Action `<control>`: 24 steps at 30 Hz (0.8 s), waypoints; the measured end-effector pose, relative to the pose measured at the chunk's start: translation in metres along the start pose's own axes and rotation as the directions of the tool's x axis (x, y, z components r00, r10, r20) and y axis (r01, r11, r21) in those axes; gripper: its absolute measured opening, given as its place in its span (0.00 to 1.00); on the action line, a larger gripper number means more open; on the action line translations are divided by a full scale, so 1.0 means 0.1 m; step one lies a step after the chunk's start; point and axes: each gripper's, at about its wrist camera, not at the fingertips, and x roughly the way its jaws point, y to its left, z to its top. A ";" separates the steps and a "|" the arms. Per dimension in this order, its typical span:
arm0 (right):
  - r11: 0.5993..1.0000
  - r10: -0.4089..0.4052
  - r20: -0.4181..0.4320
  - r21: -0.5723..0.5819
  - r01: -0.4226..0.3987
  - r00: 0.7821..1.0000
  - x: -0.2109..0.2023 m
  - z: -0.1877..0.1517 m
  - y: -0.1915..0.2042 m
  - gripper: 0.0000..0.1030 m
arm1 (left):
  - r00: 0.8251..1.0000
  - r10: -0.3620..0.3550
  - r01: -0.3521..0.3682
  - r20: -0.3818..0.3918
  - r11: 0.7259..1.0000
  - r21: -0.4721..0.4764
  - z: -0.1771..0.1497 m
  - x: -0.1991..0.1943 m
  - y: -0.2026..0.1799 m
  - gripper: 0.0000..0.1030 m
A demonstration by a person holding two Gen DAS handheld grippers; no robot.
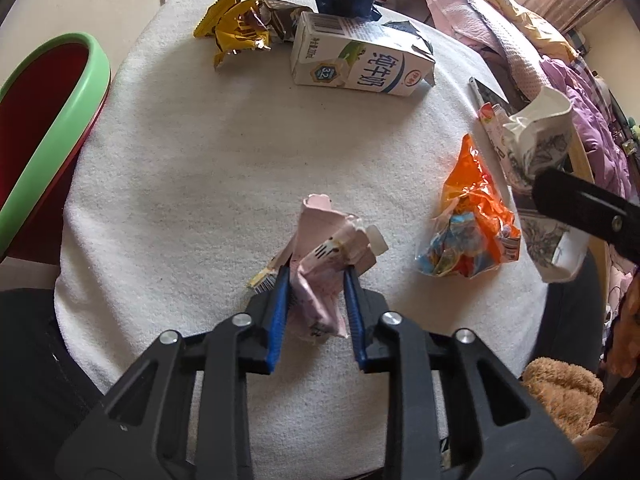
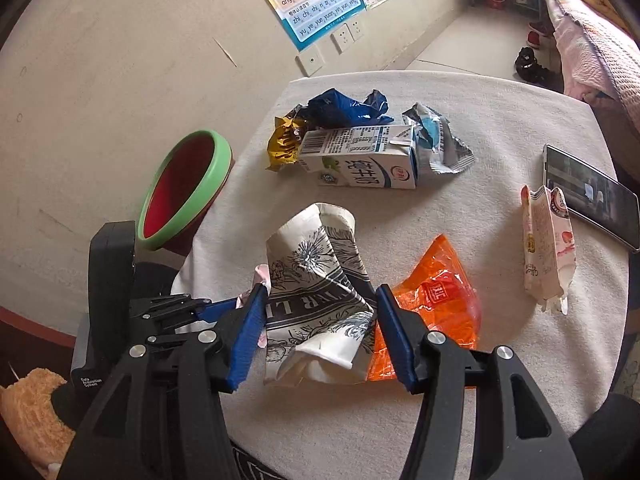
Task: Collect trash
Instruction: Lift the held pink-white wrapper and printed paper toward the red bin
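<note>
Beside the bin [image 1: 48, 128], at its desk-side rim, two loads held at once: left gripper [image 1: 316, 300] with jaws clamped on a crumpled pink carton [image 1: 320, 264], right gripper [image 2: 320, 320] with jaws pressed against both sides of a crushed paper cup [image 2: 316, 292]. Neither load over the bin yet; both just above the desk [image 1: 200, 160], right of the bin.

Likely slips, judged from here:
- Carton pinched at its lower, creased part, capped end sticking out past the jaws; soft card, so could fold further and slide free on the swing toward the bin.
- Cup gripped across a flattened, springy wall; might squirm out sideways, or drop short of the bin onto the floor.
- Two grippers heading to one narrow, tilted opening; risk of knocking together or nudging the rim.
- Orange wrapper [image 2: 432, 300] just behind the cup, farther from the bin; could catch a jaw and get dragged along.

Farther from the bin, still to collect: milk box [image 1: 356, 64], yellow wrapper [image 1: 236, 24], blue wrapper [image 2: 348, 108], silver wrapper [image 2: 440, 140], white-and-red pouch [image 2: 548, 248]. Phone [image 2: 592, 196] at the far desk edge, not trash, best left alone.
</note>
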 end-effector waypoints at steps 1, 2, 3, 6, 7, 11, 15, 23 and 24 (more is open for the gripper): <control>1.000 -0.002 -0.001 0.004 0.002 1.000 0.00 0.00 -0.01 0.53 | 1.000 0.001 -0.001 0.002 1.000 -0.001 0.00 0.00 0.00 0.22; 1.000 -0.004 -0.002 0.007 0.004 1.000 0.00 -0.01 -0.02 0.53 | 1.000 0.002 -0.002 0.004 1.000 -0.002 0.00 -0.01 0.00 0.21; 1.000 -0.006 -0.002 0.010 0.006 1.000 0.01 -0.02 -0.04 0.53 | 1.000 0.003 -0.003 0.006 1.000 -0.002 0.00 -0.01 0.00 0.21; 1.000 -0.008 -0.003 0.015 0.008 1.000 0.01 -0.03 -0.06 0.53 | 1.000 0.010 -0.010 0.012 1.000 -0.001 0.01 -0.02 0.00 0.21; 1.000 -0.008 -0.004 0.015 0.008 1.000 0.01 -0.03 -0.06 0.53 | 1.000 0.010 -0.010 0.012 1.000 -0.002 0.01 -0.02 0.00 0.21; 1.000 -0.006 -0.012 0.017 0.006 1.000 0.03 -0.05 -0.06 0.53 | 1.000 0.011 -0.011 0.010 1.000 -0.011 0.00 -0.03 0.03 0.21; 1.000 -0.004 -0.019 0.020 0.005 1.000 0.05 -0.07 -0.06 0.53 | 1.000 0.011 -0.011 0.009 1.000 -0.013 0.00 -0.03 0.03 0.21; 1.000 0.000 -0.018 0.014 0.000 1.000 0.07 -0.08 -0.05 0.53 | 1.000 0.013 -0.013 0.013 1.000 -0.014 0.00 -0.03 0.04 0.21; 1.000 0.000 -0.016 0.012 0.000 1.000 0.06 -0.08 -0.04 0.53 | 1.000 0.015 -0.015 0.015 1.000 -0.015 0.00 -0.04 0.04 0.21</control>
